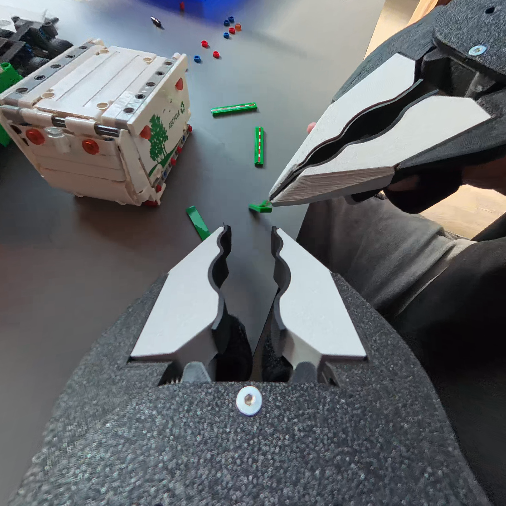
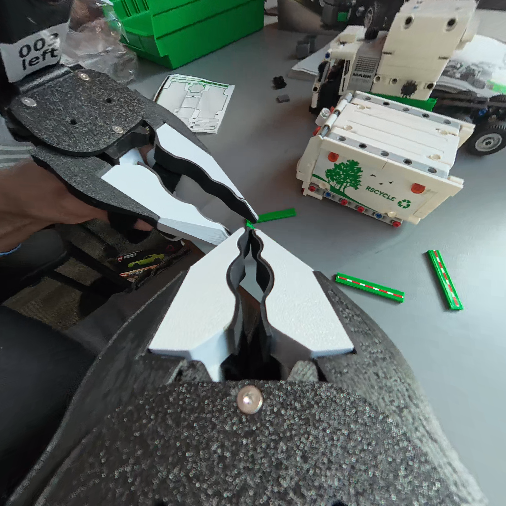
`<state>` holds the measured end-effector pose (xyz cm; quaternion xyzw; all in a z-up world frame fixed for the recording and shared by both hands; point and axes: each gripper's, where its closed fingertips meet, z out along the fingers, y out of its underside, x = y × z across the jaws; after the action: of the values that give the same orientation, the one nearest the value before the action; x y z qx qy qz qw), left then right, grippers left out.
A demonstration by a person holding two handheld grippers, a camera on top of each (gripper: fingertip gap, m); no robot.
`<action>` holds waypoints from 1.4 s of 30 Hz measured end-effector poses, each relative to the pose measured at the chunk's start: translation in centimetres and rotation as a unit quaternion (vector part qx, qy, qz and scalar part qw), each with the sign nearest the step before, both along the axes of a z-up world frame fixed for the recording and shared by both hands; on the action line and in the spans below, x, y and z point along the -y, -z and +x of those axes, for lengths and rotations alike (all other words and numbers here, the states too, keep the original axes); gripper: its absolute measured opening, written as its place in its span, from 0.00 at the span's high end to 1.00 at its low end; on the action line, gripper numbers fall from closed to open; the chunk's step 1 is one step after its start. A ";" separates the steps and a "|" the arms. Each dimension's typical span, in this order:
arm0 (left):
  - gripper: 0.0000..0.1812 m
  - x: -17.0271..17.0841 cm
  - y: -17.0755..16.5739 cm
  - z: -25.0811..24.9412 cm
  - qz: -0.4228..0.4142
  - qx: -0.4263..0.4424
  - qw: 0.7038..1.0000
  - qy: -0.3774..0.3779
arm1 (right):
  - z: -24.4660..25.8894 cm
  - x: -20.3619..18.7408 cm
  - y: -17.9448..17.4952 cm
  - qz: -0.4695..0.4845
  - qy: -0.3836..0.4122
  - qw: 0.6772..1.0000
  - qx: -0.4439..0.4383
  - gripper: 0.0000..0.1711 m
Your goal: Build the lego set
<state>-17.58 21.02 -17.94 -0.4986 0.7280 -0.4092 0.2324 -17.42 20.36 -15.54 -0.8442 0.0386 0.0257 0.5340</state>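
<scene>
My right gripper [image 2: 249, 229] is shut at the tips on a small green piece [image 2: 249, 224], held low over the dark table near its front edge. In the left wrist view, the right gripper [image 1: 271, 201] comes in from the upper right, pinching the same piece [image 1: 260, 208]. My left gripper [image 1: 250, 228] is open and empty, just behind that piece; it also shows in the right wrist view [image 2: 243, 227]. A plain green tile [image 1: 197, 223] lies beside the left finger. The white container body [image 1: 95, 123] with a green tree print stands to the left.
Two green tiles with red-white stripes [image 1: 234, 109] [image 1: 259, 146] lie on the table. Small red and blue round pieces [image 1: 216, 53] are scattered farther back. The truck cab and chassis [image 2: 383, 60], a green bin [image 2: 189, 27], a sticker sheet [image 2: 197, 104] and a person's legs are nearby. My left and right fingertips are right by each other.
</scene>
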 end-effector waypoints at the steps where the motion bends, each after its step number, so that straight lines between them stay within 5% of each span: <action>1: 0.85 0.2 -0.1 0.0 0.016 0.013 1.000 0.003 | -0.1 0.1 0.0 0.004 -0.003 1.000 0.013 1.00; 7: 0.88 1.4 0.0 0.2 0.067 0.037 0.997 0.022 | -0.5 0.7 0.5 0.005 -0.016 0.999 0.043 1.00; 9: 0.97 1.7 0.2 0.3 0.069 0.040 0.997 0.024 | -0.5 0.8 0.6 0.004 -0.016 0.999 0.041 1.00; 21: 0.98 1.9 0.1 -0.4 0.024 0.051 0.998 -0.024 | 1.2 1.3 0.7 0.004 0.017 1.000 -0.020 1.00; 28: 0.86 1.6 -0.3 -0.3 0.038 0.044 0.998 -0.012 | 0.7 1.3 0.9 -0.003 0.004 1.000 -0.020 1.00; 42: 0.93 2.6 0.1 0.4 0.037 0.054 0.998 0.009 | 0.1 1.4 1.3 -0.019 -0.017 0.999 -0.038 1.00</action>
<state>-17.20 18.46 -18.04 -0.4603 0.7332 -0.4105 0.2864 -17.34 18.94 -16.85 -0.8531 0.0448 0.0658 0.5156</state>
